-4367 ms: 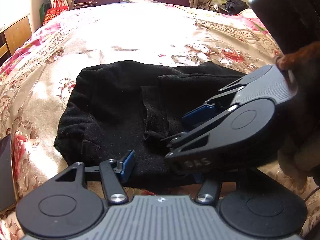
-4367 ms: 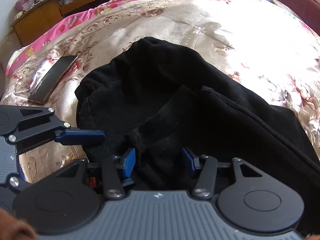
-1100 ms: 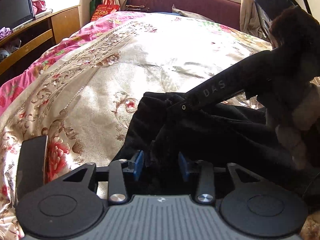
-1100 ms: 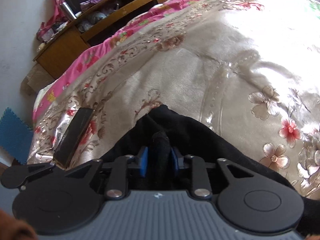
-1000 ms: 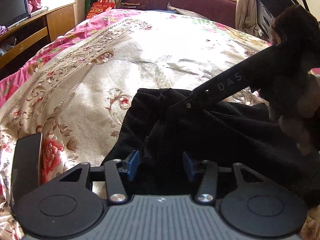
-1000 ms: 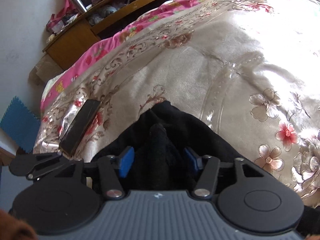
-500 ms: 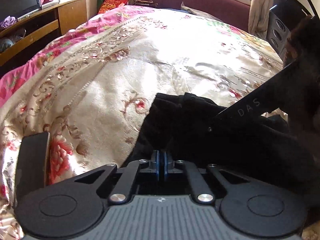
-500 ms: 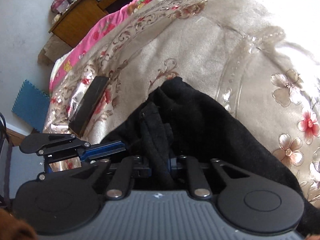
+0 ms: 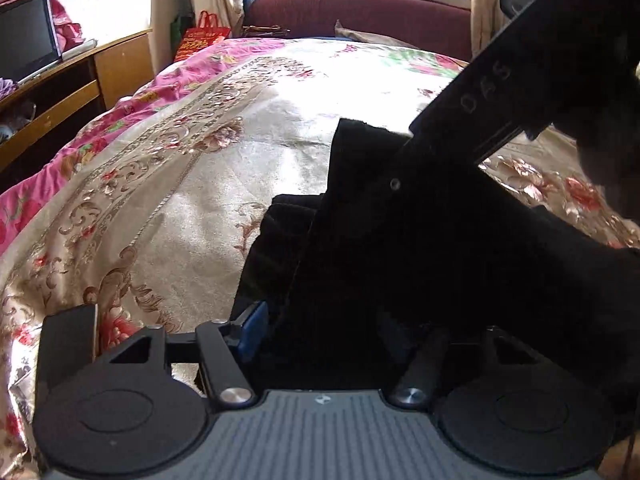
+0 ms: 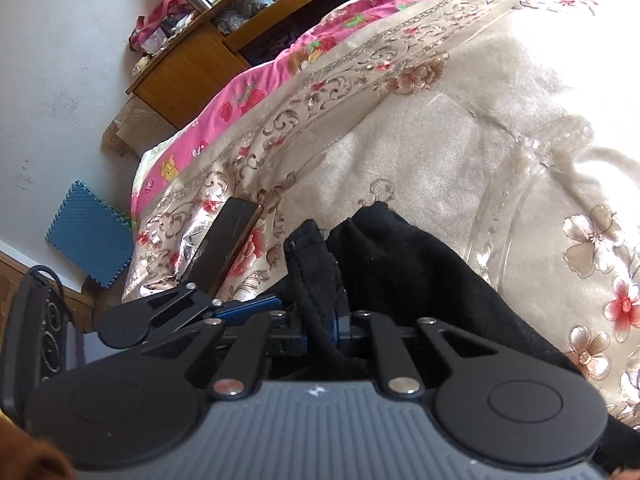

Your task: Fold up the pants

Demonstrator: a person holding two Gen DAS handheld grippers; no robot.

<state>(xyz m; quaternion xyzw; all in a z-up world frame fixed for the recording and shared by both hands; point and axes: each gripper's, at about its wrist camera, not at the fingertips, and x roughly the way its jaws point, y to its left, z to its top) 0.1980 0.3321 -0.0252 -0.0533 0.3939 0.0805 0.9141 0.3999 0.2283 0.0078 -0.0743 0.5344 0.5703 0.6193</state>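
Note:
The black pants (image 9: 400,260) lie bunched on the floral bedspread (image 9: 180,200). My right gripper (image 10: 320,320) is shut on a thick fold of the pants (image 10: 420,272) and holds that edge lifted off the bed. In the left wrist view its black body (image 9: 480,92) slants in from the upper right, with a flap of cloth hanging from it. My left gripper (image 9: 320,330) sits low at the pants' near edge. Its jaws are opening, the hanging cloth lies loose between them, and the right pad is lost in the dark fabric. One blue finger (image 10: 252,306) of it shows in the right wrist view.
A flat dark phone-like slab (image 9: 68,344) lies on the bedspread left of the pants, also seen from the right wrist (image 10: 228,240). A wooden cabinet (image 9: 80,80) with a TV (image 9: 28,36) runs along the bed's left side. A maroon headboard (image 9: 360,12) stands at the far end.
The left gripper, fully shut half a second ago, now stands wide. The right gripper stayed shut on the fold and raised it, so the cloth hangs higher in the left wrist view.

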